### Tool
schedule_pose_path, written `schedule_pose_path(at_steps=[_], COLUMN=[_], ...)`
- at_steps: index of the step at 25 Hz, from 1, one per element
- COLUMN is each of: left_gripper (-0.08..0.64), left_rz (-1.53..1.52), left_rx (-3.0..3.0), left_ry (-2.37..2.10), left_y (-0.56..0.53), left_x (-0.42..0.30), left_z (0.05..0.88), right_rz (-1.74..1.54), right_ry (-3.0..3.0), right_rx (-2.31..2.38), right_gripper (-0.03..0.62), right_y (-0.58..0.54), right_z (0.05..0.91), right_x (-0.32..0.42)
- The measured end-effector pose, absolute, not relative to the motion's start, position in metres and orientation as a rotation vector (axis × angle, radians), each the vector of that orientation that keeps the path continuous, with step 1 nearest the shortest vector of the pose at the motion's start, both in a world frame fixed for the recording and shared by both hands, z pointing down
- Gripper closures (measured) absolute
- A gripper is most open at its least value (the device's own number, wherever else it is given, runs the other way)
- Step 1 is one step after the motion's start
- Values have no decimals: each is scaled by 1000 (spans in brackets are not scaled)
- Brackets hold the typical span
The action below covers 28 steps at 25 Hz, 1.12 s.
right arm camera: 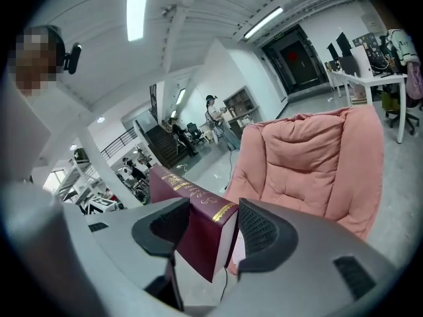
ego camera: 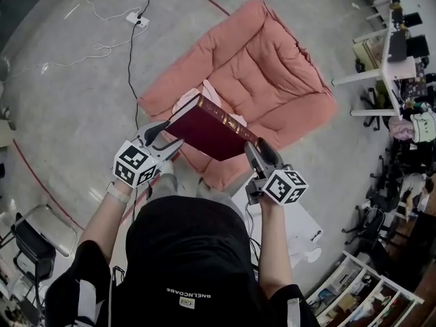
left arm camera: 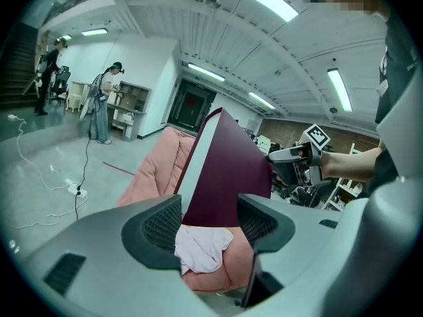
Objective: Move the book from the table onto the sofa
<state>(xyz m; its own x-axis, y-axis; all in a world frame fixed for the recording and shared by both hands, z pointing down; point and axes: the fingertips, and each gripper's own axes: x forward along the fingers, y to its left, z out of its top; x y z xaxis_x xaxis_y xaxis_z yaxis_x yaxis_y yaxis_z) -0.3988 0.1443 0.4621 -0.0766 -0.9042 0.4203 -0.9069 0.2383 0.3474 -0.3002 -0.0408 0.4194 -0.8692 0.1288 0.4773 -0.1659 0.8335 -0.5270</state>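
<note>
Both claws bore the load. Left claw (ego camera: 162, 142): clamped across 1 lower edge of the book (ego camera: 212, 131). Right claw (ego camera: 255, 152): pinched shut on the opposite spine corner. The book, a maroon hardback, hung tilted between the 2 claws, in the air over the near end of the pink sofa (ego camera: 272, 60). I judged it stiff, fairly heavy and smooth-covered, so opposed edge grips suited it. A pale cloth (ego camera: 192, 101) lay on the seat beyond.

You held maroon hardback book (ego camera: 208, 131) closed, tilted, gilt-lettered spine toward sofa back, in air over pink cushioned sofa (ego camera: 272, 67).
</note>
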Motion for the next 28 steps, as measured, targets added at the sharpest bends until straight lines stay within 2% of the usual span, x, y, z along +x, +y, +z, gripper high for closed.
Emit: schedule_pose_path(at_steps=[9,28], left_gripper=[302,302], left_rz=[-10,-36], left_rx=[1584,1432], left_ry=[-1950,-1928], left_y=[105,18], left_x=[-397,-447], left_z=[489,591], right_rz=[769,786], right_ry=[-2468,-2363], right_rx=[-26,-116], right_gripper=[342,342], right_y=[-87,-175], right_z=[441,537], right_x=[-315,-378])
